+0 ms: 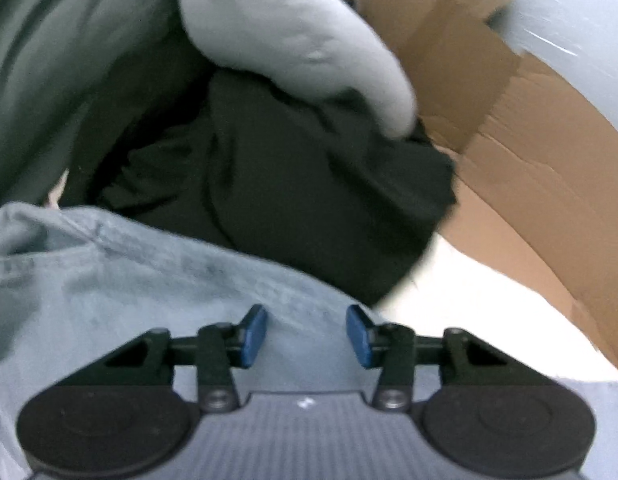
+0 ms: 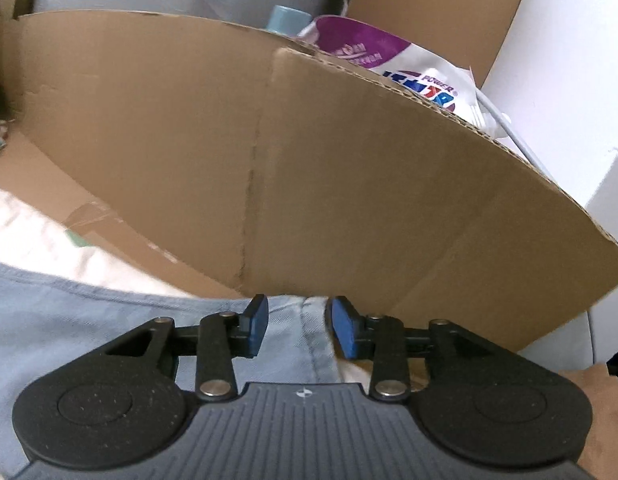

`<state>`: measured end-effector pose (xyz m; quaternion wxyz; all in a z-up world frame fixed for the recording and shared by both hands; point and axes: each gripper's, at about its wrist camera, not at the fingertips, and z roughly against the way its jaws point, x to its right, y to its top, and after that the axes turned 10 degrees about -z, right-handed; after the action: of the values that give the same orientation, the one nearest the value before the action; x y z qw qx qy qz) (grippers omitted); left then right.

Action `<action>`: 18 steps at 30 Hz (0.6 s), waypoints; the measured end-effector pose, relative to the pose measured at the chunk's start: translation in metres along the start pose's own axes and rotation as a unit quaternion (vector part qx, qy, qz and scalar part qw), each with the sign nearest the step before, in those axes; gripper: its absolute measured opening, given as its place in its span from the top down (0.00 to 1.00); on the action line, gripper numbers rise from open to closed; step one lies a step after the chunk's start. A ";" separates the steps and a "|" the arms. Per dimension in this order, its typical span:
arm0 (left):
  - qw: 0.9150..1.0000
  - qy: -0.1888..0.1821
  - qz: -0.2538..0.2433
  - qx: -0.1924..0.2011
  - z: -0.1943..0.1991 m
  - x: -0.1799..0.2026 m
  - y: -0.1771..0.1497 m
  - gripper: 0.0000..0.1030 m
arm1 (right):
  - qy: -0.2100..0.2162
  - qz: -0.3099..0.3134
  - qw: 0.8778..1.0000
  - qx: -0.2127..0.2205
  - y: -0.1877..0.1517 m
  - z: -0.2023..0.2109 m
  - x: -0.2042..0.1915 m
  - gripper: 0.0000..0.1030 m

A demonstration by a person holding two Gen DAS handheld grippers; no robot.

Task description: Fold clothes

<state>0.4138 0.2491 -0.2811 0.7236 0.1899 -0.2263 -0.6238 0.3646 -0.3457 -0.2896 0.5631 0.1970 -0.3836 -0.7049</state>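
A light blue garment (image 1: 129, 280) lies spread beneath my left gripper (image 1: 307, 332), whose blue pads (image 1: 255, 334) stand apart over the cloth without pinching it. Past it sits a crumpled black garment (image 1: 289, 184) with a pale grey one (image 1: 289, 32) draped over its top. In the right wrist view the same light blue garment (image 2: 69, 312) runs under my right gripper (image 2: 300, 326). Its jaws are open, and a stitched seam (image 2: 313, 332) of the cloth shows in the gap between the pads (image 2: 345, 328).
A cardboard box wall (image 2: 349, 160) rises close ahead of the right gripper, also seen in the left view (image 1: 529, 160). A purple-and-white detergent bag (image 2: 409, 68) sticks out behind it. Dark green cloth (image 1: 49, 60) hangs at the left. Cream fabric (image 2: 49, 232) lies under the blue garment.
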 end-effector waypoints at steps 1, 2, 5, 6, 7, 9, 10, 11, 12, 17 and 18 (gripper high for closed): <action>1.000 -0.011 -0.004 -0.003 0.003 0.005 -0.005 0.55 | 0.005 -0.002 1.000 -0.002 -0.003 0.003 -0.001 0.59; 1.000 -0.021 -0.008 -0.008 0.006 0.010 -0.010 0.55 | 0.010 -0.002 1.000 -0.006 -0.007 0.005 -0.001 0.59; 0.999 -0.045 -0.022 -0.022 0.011 0.025 -0.024 0.56 | 0.008 -0.012 1.000 -0.014 -0.019 0.015 -0.001 0.59; 0.998 -0.050 -0.025 -0.025 0.013 0.029 -0.028 0.56 | 0.007 -0.020 1.000 -0.016 -0.023 0.020 0.002 0.59; 0.998 -0.054 -0.026 -0.028 0.014 0.031 -0.030 0.56 | 0.006 -0.028 0.999 -0.018 -0.027 0.025 0.006 0.59; 0.997 -0.065 -0.022 -0.036 0.012 0.031 -0.029 0.56 | 0.003 -0.044 0.999 -0.023 -0.037 0.037 0.018 0.58; 0.997 -0.070 -0.022 -0.040 0.015 0.032 -0.032 0.56 | 0.002 -0.052 0.998 -0.026 -0.042 0.043 0.023 0.58; 0.996 -0.073 -0.023 -0.042 0.019 0.032 -0.034 0.56 | 0.000 -0.058 0.998 -0.030 -0.046 0.048 0.028 0.58; 0.996 -0.074 -0.027 -0.044 0.023 0.033 -0.036 0.56 | -0.003 -0.062 0.997 -0.034 -0.051 0.052 0.033 0.58; 0.995 -0.073 -0.057 -0.048 0.049 0.043 -0.049 0.56 | -0.022 -0.079 0.995 -0.063 -0.078 0.063 0.056 0.55; 0.994 -0.071 -0.065 -0.049 0.051 0.046 -0.049 0.56 | -0.022 -0.089 0.993 -0.069 -0.083 0.064 0.059 0.53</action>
<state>0.3500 0.1964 -0.2619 0.6717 0.1237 -0.2339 -0.6920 0.2489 -0.3754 -0.3032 0.5019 0.1752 -0.3273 -0.7812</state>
